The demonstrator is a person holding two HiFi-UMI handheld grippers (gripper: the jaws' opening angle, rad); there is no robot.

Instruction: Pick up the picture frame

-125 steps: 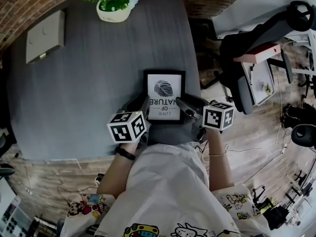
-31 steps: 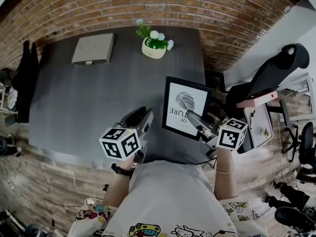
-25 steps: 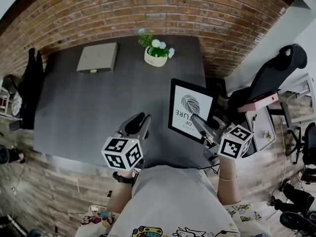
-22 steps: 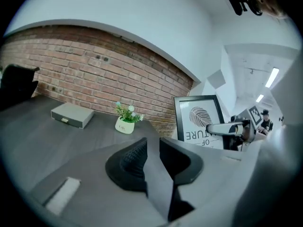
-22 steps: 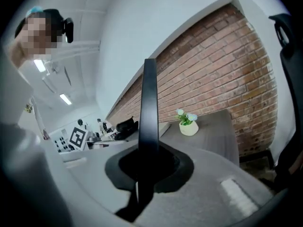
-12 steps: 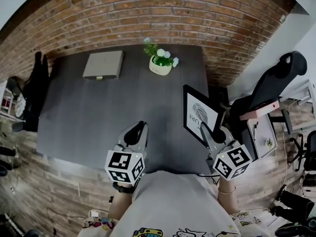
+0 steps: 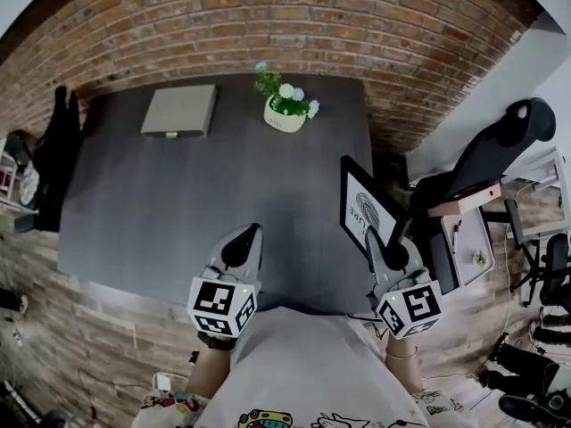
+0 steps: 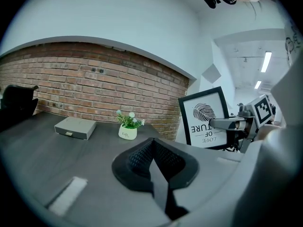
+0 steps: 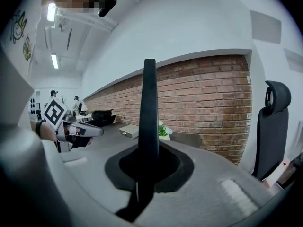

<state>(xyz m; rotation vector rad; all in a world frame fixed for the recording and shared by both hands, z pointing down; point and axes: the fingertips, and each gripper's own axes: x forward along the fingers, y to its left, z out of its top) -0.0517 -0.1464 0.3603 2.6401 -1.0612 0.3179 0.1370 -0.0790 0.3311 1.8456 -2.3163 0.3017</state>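
While my right gripper [image 7: 375,243] is clamped on one edge of the picture frame [image 7: 364,210], the frame stands upright and thin-side-on to me over the right edge of the dark table [image 7: 178,194], its print upside down in the left gripper view. My left gripper [image 7: 248,237] has just been closing and its jaws now meet with nothing between them, hovering above the table's near edge. A flower pot [image 7: 285,114] and a grey box [image 7: 178,110] sit far back by the brick wall.
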